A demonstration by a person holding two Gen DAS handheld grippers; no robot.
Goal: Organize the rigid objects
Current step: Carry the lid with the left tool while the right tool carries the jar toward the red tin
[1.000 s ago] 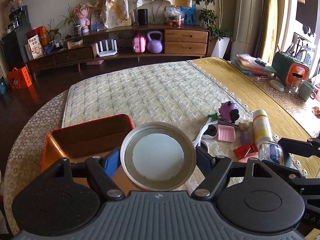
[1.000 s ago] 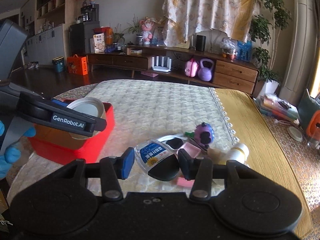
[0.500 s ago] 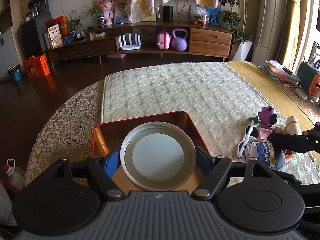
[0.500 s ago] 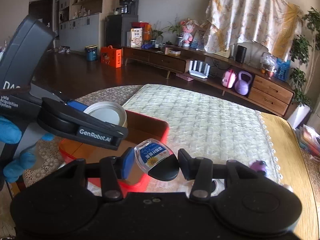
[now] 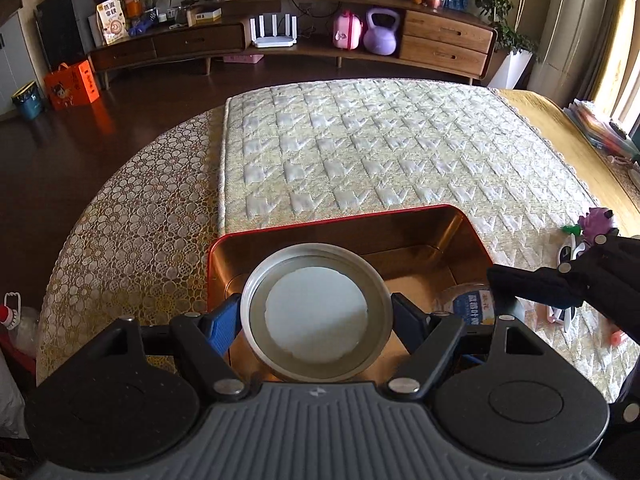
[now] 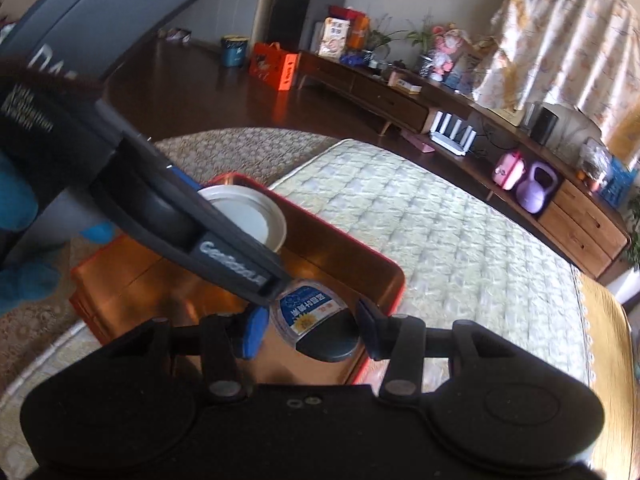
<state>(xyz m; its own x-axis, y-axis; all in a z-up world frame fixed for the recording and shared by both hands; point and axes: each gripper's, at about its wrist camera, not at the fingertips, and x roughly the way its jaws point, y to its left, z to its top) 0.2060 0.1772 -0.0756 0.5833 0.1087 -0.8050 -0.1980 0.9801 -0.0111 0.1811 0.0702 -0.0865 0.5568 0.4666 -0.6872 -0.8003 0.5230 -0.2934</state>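
Sideboard [image 5: 440, 36]: purple kettlebell [image 5: 382, 32] beside pink case [image 5: 347, 32]
Floor [image 5: 100, 128]: orange bag [image 5: 72, 85]
Curtain [image 6: 560, 40]: floral, hanging

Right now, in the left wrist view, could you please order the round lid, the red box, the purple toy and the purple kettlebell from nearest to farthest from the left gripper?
1. Round lid: clamped in the left gripper.
2. Red box: directly below and ahead.
3. Purple toy: on the table, far right.
4. Purple kettlebell: on the shelf across the room.
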